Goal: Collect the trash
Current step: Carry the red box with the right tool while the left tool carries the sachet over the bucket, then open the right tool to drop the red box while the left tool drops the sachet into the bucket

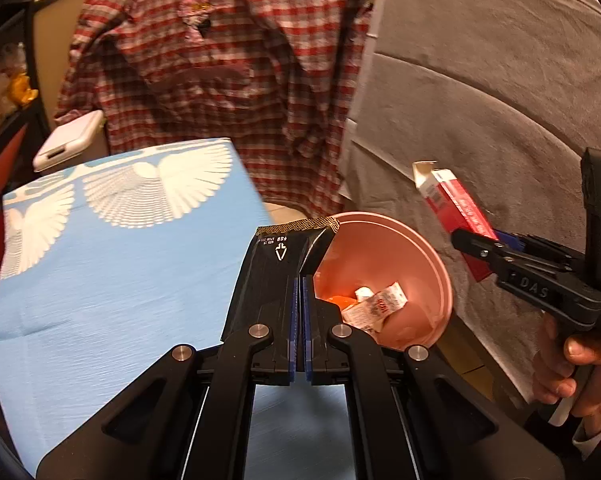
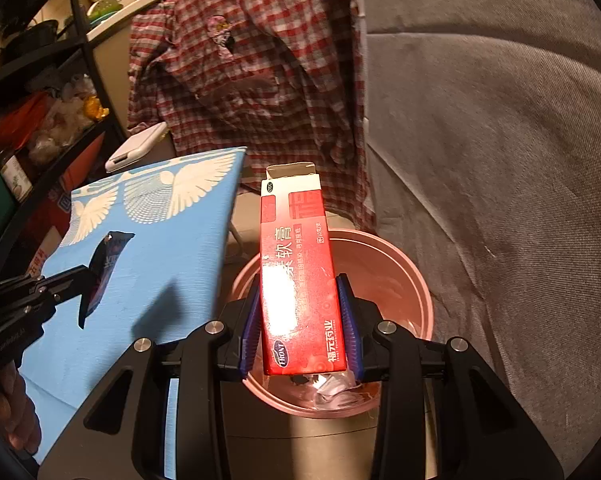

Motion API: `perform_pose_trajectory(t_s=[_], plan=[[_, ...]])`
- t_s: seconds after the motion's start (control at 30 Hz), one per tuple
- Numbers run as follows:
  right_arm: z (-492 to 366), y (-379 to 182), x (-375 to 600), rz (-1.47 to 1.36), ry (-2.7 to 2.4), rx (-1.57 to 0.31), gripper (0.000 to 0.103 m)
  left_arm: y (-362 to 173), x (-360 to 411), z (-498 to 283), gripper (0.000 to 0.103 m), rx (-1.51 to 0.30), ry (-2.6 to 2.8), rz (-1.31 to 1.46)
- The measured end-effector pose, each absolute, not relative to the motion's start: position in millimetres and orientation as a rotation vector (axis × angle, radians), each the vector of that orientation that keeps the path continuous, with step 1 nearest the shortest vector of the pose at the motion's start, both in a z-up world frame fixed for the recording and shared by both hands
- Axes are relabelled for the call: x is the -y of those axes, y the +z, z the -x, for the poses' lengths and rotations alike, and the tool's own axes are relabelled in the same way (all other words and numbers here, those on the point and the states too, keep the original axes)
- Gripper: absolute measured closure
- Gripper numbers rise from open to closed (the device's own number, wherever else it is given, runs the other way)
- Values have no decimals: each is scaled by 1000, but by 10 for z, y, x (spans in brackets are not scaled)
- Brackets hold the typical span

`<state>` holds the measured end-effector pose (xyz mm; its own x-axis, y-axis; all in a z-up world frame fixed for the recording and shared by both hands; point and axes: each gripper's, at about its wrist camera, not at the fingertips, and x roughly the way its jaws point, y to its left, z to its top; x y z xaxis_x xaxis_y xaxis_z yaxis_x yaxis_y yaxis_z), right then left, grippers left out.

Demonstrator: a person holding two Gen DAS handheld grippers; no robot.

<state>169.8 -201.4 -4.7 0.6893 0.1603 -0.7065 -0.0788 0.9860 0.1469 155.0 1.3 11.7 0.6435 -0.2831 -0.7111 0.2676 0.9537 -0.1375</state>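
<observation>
Red box (image 2: 296, 280) clamped in right gripper (image 2: 300, 320), black wrapper (image 1: 284, 256) pinched in left gripper (image 1: 300, 304)

A table draped in a light blue cloth (image 1: 112, 280) printed with white fan-shaped wing motifs fills the left of both views, and the stretch of cloth in view carries nothing of its own. Just beyond its far edge a white rectangular device (image 2: 136, 146) lies tilted, though what it rests on cannot be told. To the right of the table a pink bin (image 2: 420, 300) stands on the pale floor (image 2: 244, 216), just beside a grey upholstered sofa (image 2: 500, 160), and it holds crumpled wrappers, among them a white sachet with red print (image 1: 380, 304).
</observation>
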Motion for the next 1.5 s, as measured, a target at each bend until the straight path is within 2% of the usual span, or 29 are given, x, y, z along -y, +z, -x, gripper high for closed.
perform_pose_trajectory(t_s=[0.53,0.8,0.9,0.97,1.3,1.5], plan=[[-1952,-310,2249,-119,58,-878,67,-176,836,-1965,101,-898,-409,54],[-2058,-418,2262,-106,38,-898,67,-372,928,-2101,100,-941,-381,56],[-2084,-443,2255,-102,35,-898,65,-402,914,-2156,97,-951,-380,65],[-2082,-447,2254,-97,31,-896,56,-401,888,-2157,95,-949,-375,75],[-1855,-248,2246,-87,57,-829,51,-204,655,-1942,95,-882,-353,58],[-1374,115,2276,-35,29,-708,44,174,416,-1485,89,-768,-313,41]])
